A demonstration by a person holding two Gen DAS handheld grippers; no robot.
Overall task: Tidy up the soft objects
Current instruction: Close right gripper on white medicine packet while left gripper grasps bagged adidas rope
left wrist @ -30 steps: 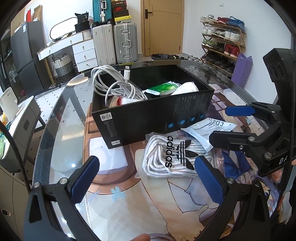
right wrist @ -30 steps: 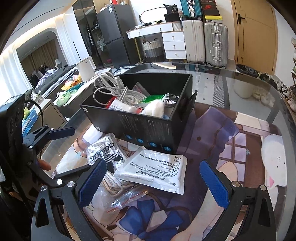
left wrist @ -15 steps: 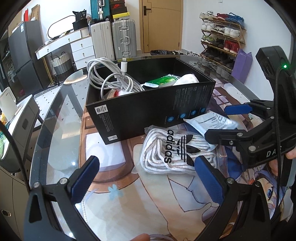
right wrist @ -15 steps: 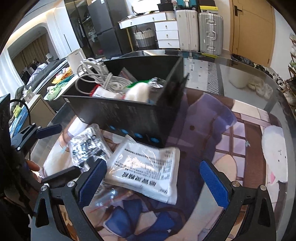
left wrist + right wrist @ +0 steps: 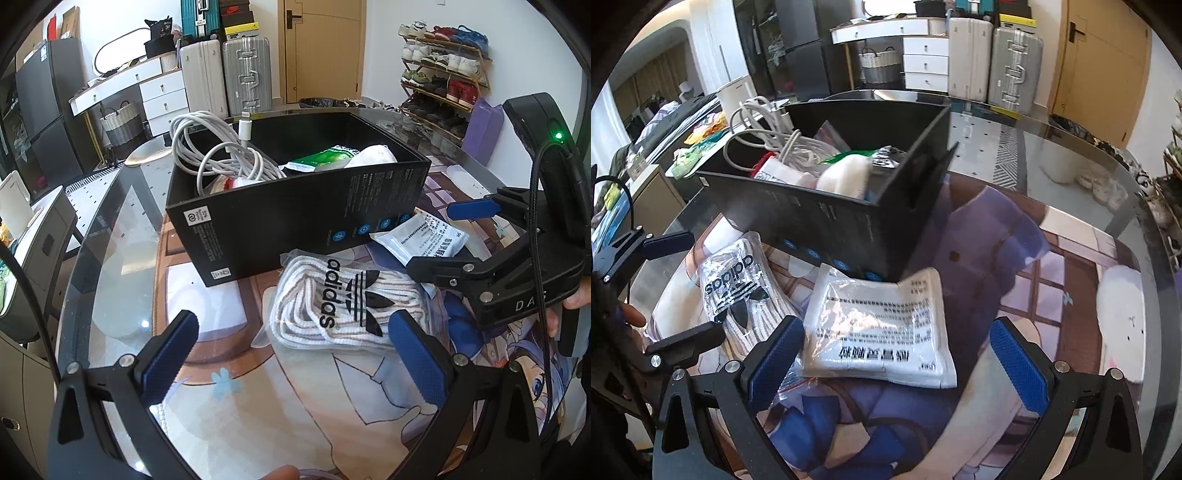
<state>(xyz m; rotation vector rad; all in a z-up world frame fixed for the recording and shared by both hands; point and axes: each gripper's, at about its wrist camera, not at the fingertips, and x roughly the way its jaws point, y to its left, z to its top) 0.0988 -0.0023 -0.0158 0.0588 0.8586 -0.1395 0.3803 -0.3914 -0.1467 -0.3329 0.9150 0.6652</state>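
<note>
Since the earlier frames, both tools have been brought closer to the black box and the packets in front of it, and the right tool has been lowered toward the white packet.

From the left wrist view, the left tool (image 5: 291, 343) is seen with its jaws spread wide and nothing between them. The bagged adidas socks (image 5: 343, 299) lie on the worktop (image 5: 110, 236) straight ahead of it, just past the fingertips, with the long axis running across the jaw line toward the right. The black box (image 5: 295, 218) stands directly behind the socks, its near wall touching or nearly touching the bag. The right tool (image 5: 454, 236) is seen at the right edge, hovering over the white packet (image 5: 417, 240).

From the right wrist view, the right tool (image 5: 897, 358) is likewise shown wide apart and empty. The white packet (image 5: 882, 328) lies between its fingers, long side across the gap, its far edge against the box corner. The socks (image 5: 742, 295) lie to the left, nearer the left tool (image 5: 672, 284). The packet is judged to be the right tool's pick, the socks the left's.
</note>
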